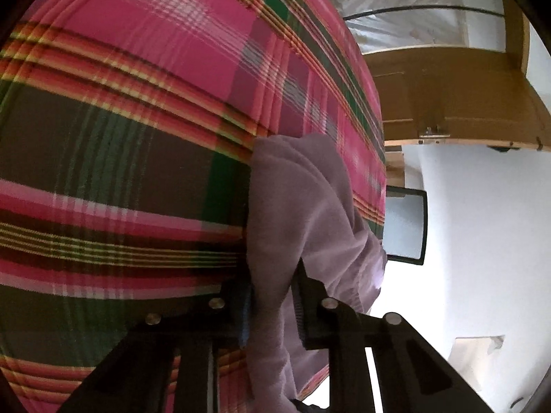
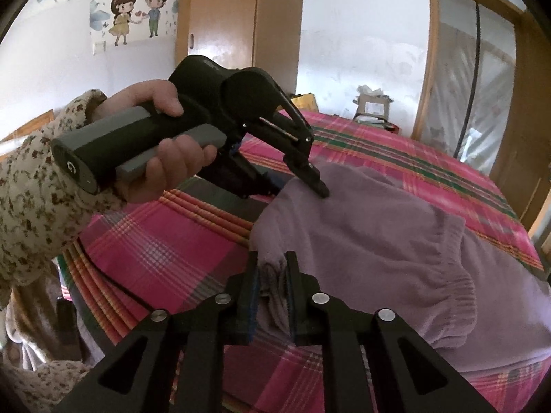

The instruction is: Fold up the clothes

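A lilac fleece garment (image 2: pixel 396 241) lies on a bed covered with a pink, green and brown plaid sheet (image 2: pixel 155 247). My right gripper (image 2: pixel 273 275) is shut on a bunched edge of the garment at its near left corner. My left gripper (image 2: pixel 310 186), held in a hand in a floral sleeve, is shut on the garment's far left edge. In the left wrist view the same gripper (image 1: pixel 272 296) clamps a fold of the lilac garment (image 1: pixel 306 199) against the plaid sheet (image 1: pixel 137 120).
A wooden door frame with glass panes (image 2: pixel 475 79) stands at the right. A wooden wardrobe (image 2: pixel 241 27) and a cartoon wall sticker (image 2: pixel 134 13) are behind the bed. Boxes (image 2: pixel 373 106) sit beyond the bed's far edge.
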Demonstrator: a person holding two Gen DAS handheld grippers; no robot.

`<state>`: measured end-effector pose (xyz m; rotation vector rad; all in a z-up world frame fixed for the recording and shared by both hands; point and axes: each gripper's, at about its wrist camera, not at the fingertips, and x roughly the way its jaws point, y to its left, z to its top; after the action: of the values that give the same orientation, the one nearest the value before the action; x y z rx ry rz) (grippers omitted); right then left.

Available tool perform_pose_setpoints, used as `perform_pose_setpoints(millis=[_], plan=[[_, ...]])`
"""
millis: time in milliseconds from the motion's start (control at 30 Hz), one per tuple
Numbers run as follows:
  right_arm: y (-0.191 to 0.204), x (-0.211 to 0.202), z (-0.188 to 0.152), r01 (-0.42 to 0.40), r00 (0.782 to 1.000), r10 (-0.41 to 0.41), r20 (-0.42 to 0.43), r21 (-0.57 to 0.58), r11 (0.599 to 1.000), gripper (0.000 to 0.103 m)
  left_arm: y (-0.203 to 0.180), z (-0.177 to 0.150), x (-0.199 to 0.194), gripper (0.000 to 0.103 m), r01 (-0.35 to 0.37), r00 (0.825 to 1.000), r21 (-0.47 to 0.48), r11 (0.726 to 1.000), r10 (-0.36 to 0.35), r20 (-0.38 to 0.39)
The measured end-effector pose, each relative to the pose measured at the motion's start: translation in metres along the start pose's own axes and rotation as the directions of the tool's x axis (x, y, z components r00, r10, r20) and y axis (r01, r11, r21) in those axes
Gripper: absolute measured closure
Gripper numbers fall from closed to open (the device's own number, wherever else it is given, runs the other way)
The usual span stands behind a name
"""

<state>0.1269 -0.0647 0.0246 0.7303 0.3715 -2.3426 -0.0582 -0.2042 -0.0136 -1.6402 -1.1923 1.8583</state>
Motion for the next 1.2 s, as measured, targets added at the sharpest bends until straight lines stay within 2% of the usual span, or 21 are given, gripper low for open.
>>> perform_pose_setpoints(millis=[167, 367, 467, 533, 633, 867, 1033, 1100, 1200], plan=[[0.003, 0.007, -0.001, 0.000, 1.000, 0.000, -0.023, -0.006, 1.000, 0.075, -0.001, 0.000, 0.001, 0.085, -0.006, 1.000, 0.004, 1.000, 0.006, 0.002], [0.014, 0.016, -0.004, 0.009, 0.999, -0.010, -0.046, -0.026, 1.000, 0.070, -0.004, 0.001, 0.001, 0.086, -0.007, 1.000, 0.001, 1.000, 0.007, 0.001], [0.019, 0.021, -0.005, 0.018, 0.998, -0.021, -0.051, -0.048, 0.999, 0.057, -0.005, 0.002, 0.002, 0.086, -0.004, 1.000, -0.002, 1.000, 0.004, 0.000], [0.023, 0.023, -0.005, 0.021, 0.999, -0.024, -0.048, -0.063, 0.998, 0.055, -0.004, 0.003, 0.003, 0.086, 0.000, 1.000, -0.011, 1.000, 0.000, -0.004], [0.028, 0.026, -0.005, 0.069, 0.996, -0.073, -0.047, -0.084, 0.994, 0.053, -0.004, 0.002, 0.003, 0.086, 0.002, 1.000, -0.012, 1.000, -0.002, -0.005], [0.033, 0.034, -0.005, 0.121, 0.990, -0.127, -0.068, -0.090, 0.989, 0.053, -0.005, 0.004, 0.001, 0.086, 0.008, 1.000, -0.012, 1.000, -0.008, -0.013], [0.027, 0.034, -0.006, 0.126, 0.988, -0.130, -0.082, -0.051, 0.991, 0.067, -0.001, 0.005, 0.000, 0.086, 0.009, 1.000, -0.011, 1.000, -0.010, -0.020], [0.029, 0.033, -0.006, 0.129, 0.988, -0.133, -0.078, -0.052, 0.990, 0.081, 0.001, 0.005, 0.001, 0.086, 0.004, 1.000, -0.016, 1.000, -0.005, -0.025], [0.030, 0.033, -0.007, 0.123, 0.989, -0.127, -0.077, -0.055, 0.991, 0.084, 0.006, 0.006, 0.000, 0.086, 0.009, 0.999, -0.025, 1.000, -0.010, -0.034]])
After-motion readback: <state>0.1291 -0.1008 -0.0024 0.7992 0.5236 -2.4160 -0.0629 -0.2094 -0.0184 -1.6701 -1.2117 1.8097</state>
